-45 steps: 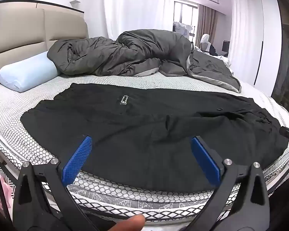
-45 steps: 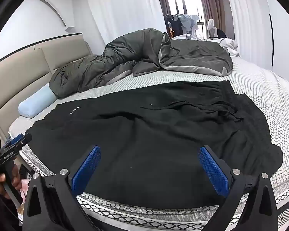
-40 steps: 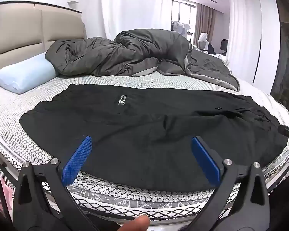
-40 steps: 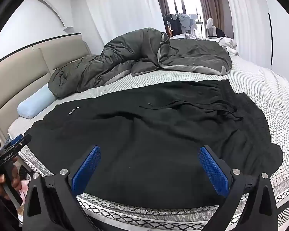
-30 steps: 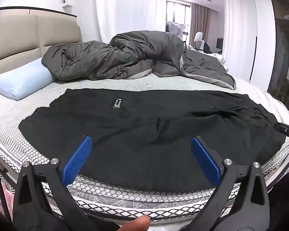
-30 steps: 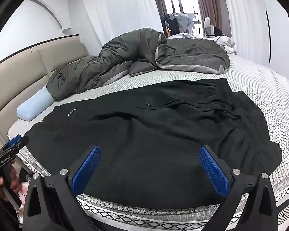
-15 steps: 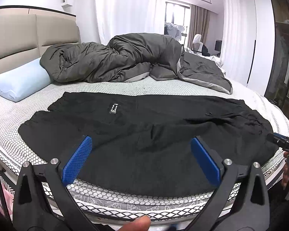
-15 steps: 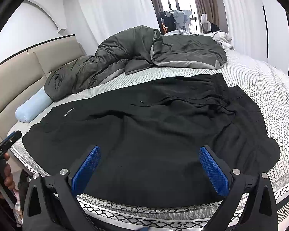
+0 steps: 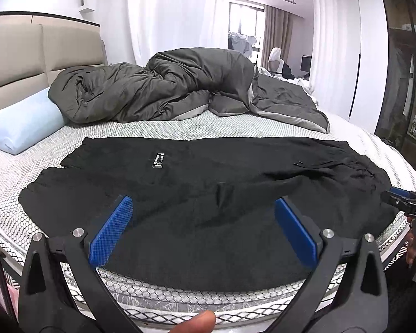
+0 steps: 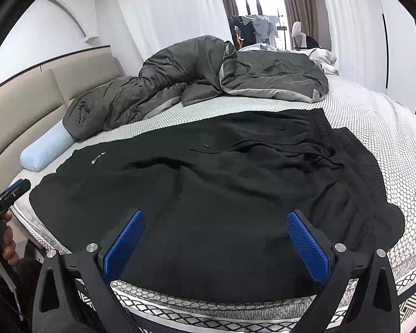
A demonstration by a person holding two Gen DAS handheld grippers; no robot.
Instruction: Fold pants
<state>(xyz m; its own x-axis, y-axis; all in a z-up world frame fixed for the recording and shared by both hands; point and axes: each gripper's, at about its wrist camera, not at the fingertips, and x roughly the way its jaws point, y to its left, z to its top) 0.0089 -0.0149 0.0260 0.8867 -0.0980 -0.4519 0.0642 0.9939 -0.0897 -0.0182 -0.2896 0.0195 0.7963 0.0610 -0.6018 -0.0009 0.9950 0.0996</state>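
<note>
Black pants (image 9: 208,194) lie spread sideways across the near part of the bed, leg ends to the left and waistband to the right (image 10: 327,144). A small white label (image 9: 158,160) shows on the far leg. My left gripper (image 9: 203,229) hovers open over the pants' near edge, nothing between its blue pads. My right gripper (image 10: 216,238) is open too, above the near hem towards the waist end (image 10: 222,194). Each gripper shows at the edge of the other's view: the right one (image 9: 405,202) and the left one (image 10: 8,197).
A crumpled dark grey duvet (image 9: 180,88) fills the far half of the mattress (image 9: 166,127). A light blue pillow (image 9: 22,122) lies by the beige headboard (image 9: 36,52). White curtains and a window stand behind. A wardrobe (image 9: 407,83) is at the right.
Both grippers have drawn back and risen slightly from the bed, so the pants sit smaller and lower in each view. The pants have not moved. Both grippers stay open.
</note>
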